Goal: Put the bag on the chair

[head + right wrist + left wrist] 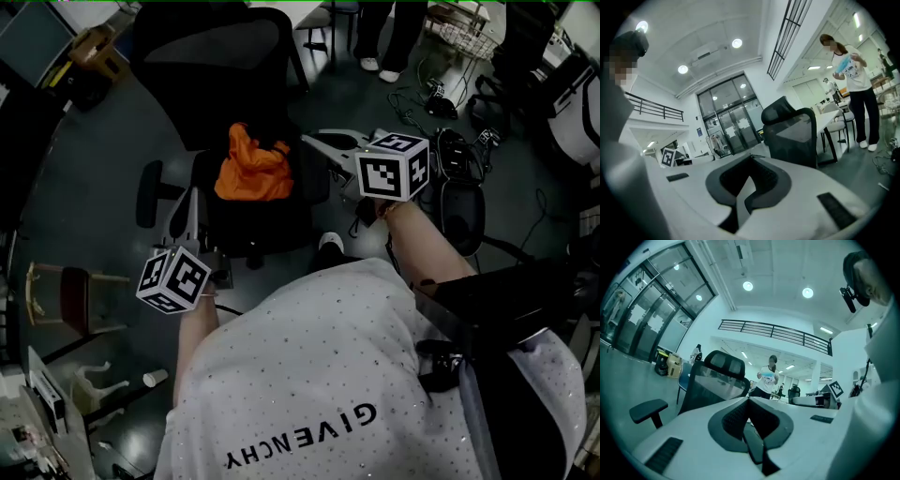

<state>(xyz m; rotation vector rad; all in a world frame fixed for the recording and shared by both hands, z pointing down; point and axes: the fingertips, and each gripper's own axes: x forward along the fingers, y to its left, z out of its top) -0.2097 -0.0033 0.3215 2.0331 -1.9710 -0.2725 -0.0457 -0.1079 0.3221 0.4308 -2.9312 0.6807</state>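
An orange bag [251, 169] lies crumpled on the seat of a black office chair [211, 56], towards its back. My left gripper [194, 199] is at the seat's left, beside the armrest [150, 192], with its jaws shut and empty; its own view has the pads [740, 416] pressed together before the chair's mesh back [715, 376]. To the right of the bag, a little apart from it, my right gripper [309, 141] points left. Its tips [751, 157] meet with nothing between them, and the chair back [792, 133] stands behind.
A person [384, 37] stands beyond the chair. Cables and dark bags [459, 178] lie on the floor at the right. A small wooden seat [66, 295] and a paper cup [155, 378] are at the left. A yellow machine [94, 47] sits at the far left.
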